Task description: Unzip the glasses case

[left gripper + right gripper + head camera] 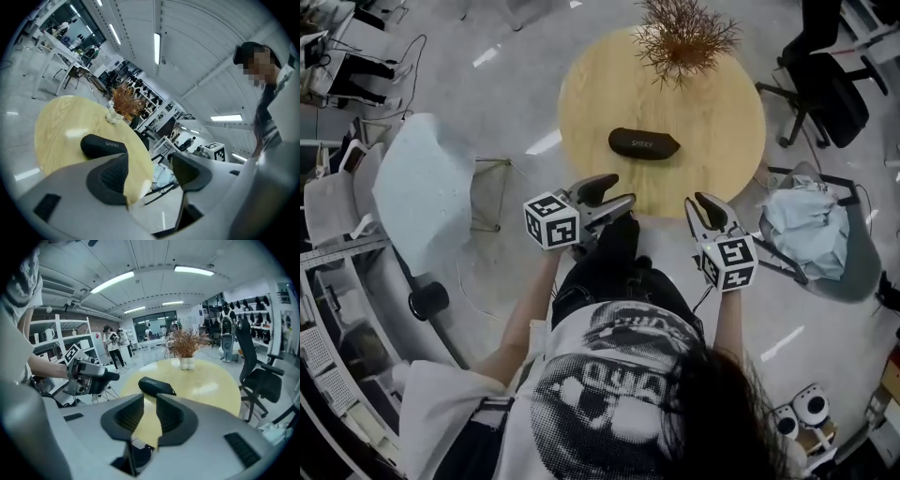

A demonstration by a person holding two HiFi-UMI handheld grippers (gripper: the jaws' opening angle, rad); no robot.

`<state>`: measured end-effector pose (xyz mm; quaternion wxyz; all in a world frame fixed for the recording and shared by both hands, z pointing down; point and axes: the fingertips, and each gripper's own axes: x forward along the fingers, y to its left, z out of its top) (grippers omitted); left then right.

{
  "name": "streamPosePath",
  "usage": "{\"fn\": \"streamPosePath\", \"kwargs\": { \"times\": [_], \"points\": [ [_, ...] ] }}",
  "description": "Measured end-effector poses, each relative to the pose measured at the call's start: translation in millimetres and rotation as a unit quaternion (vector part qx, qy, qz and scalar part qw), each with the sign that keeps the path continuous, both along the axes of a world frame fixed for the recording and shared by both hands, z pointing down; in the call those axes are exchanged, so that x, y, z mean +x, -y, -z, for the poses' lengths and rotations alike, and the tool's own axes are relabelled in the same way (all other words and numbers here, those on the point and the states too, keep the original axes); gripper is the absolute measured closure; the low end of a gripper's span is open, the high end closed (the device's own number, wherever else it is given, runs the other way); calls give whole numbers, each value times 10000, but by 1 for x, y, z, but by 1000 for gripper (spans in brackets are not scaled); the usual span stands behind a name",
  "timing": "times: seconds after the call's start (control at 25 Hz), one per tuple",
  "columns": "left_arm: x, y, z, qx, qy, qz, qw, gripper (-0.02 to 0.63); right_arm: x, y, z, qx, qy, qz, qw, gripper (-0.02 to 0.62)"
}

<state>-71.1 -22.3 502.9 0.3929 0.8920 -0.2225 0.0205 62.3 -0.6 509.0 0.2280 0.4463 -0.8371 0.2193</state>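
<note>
Glasses case lies shut near the middle of the round table, long axis L-R across us, small tab at its right end, maybe the pull. Risk as we judge it: nothing pins it, so a one-sided tug prob. just skids it over the smooth wood. Left gripper gapes wide, right gripper shows a narrow gap. Both are empty and short of the table.

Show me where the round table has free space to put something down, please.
The wooden table is bare right of the black glasses case, up to the rim, and left of it too. The strip between case and near rim is also free. Only the far edge is crowded, under the dried branches.
</note>
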Motion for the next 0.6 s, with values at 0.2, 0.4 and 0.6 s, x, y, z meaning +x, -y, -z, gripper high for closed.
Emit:
{"fn": "streamPosePath", "kwargs": {
  "times": [0.2,0.4,0.6],
  "points": [
    [10,-49,26,366,-8,156,9992,305,-11,-38,23,340,271,132,9990,514],
    [-3,-99,42,614,119,400,9972,304,-31,-78,42,619,407,353,9966,512],
    [-18,-139,55,844,268,673,9938,309,-47,-117,56,778,529,504,9943,513]
  ]
}}
